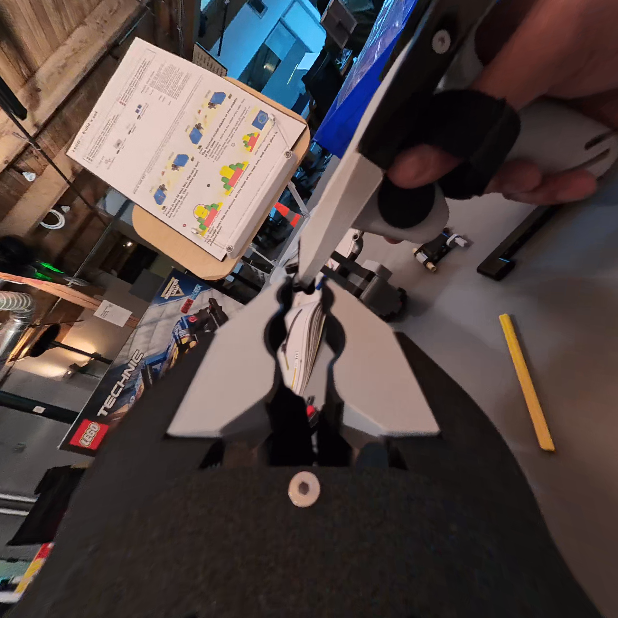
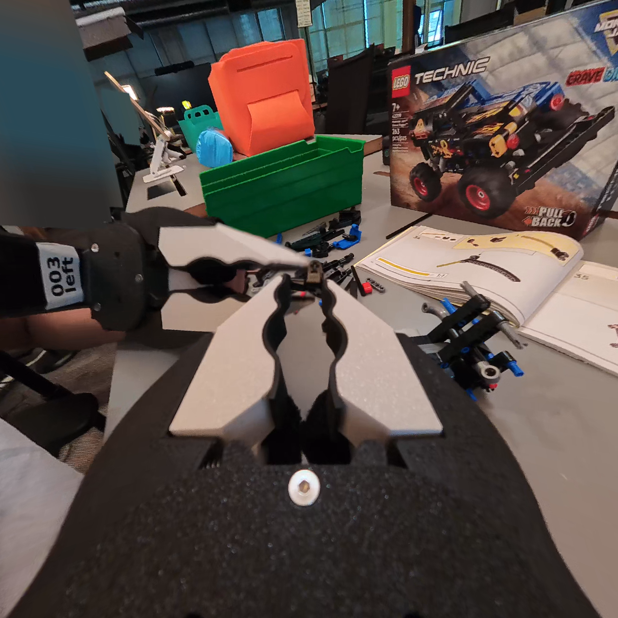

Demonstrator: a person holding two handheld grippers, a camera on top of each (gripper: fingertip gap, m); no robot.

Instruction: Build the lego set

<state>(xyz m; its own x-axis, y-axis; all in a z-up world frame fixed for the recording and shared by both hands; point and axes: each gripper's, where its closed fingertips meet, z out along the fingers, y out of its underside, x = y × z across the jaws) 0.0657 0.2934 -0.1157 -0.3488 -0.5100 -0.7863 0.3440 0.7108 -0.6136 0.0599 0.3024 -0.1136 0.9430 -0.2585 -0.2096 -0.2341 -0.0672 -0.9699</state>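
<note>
In the right wrist view my right gripper (image 2: pixel 303 284) is shut on a small black lego piece (image 2: pixel 300 286) held above the grey table (image 2: pixel 551 434). My left gripper (image 2: pixel 310 267) comes in from the left, shut, its tips pinching a small tan and dark part (image 2: pixel 314 270) that touches that piece. In the left wrist view my left gripper (image 1: pixel 303 288) meets the right gripper (image 1: pixel 308 277), which comes down from the upper right. The held parts are mostly hidden there. A part-built black and blue chassis (image 2: pixel 468 337) lies to the right.
An open instruction booklet (image 2: pixel 468 264) lies right of the grippers, with loose dark and blue parts (image 2: pixel 327 234) behind it. A green bin (image 2: pixel 284 187), an orange container (image 2: pixel 267 100) and the set's box (image 2: pixel 501 133) stand at the back. A yellow rod (image 1: pixel 525 381) lies on the table. The tips of both grippers are at nearly the same place. Between my left fingertips and the yellow rod (image 1: pixel 525 381) there is roughly 11 cm.
</note>
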